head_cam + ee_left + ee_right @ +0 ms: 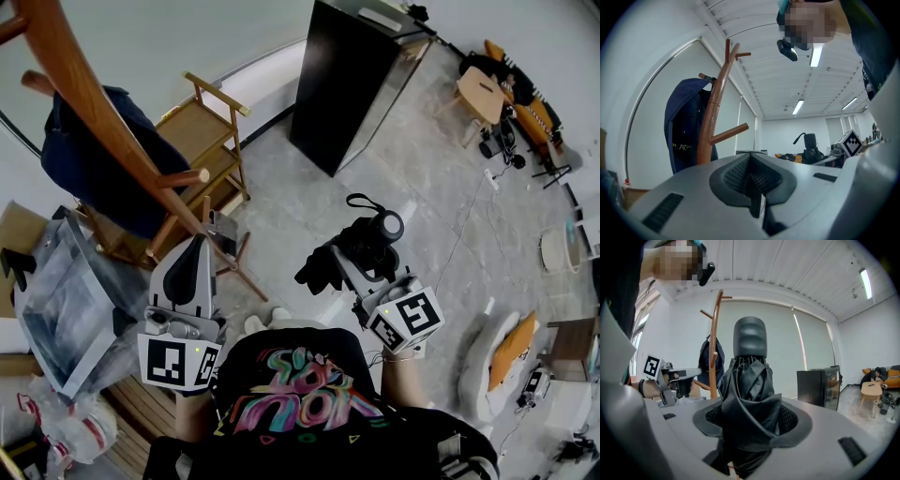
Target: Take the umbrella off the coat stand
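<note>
A folded black umbrella (367, 242) (749, 380) is grasped in the right gripper (345, 265) (750, 425). Its gathered fabric fills the gap between the jaws, which press on it from both sides. Its rounded handle (750, 336) points away from the person, with a wrist loop (362, 201) at the far end. The umbrella is held low in front of the person, over the grey stone floor (422, 178). It is off the coat stand (103, 117) (717, 105) (714, 345) and well apart from it, to the stand's right in the head view.

The left gripper (194, 246) (757, 190) is clenched, its jaws together with nothing between them. It is held near the stand's lower pegs, not touching them.

The stand is reddish wood with angled pegs. A dark blue jacket (89, 169) (683, 122) (706, 357) hangs from it.

Just beyond the stand is a light wooden shelf rack (202, 131); whether anything sits on its tiers cannot be told. Farther off stands a tall black cabinet (342, 80) (818, 385) with its door closed, so its contents are hidden. At the left edge of the head view lies a flat grey box wrapped in clear plastic (61, 300), and below it is a clear plastic bag (61, 427). What either holds cannot be made out.
</note>
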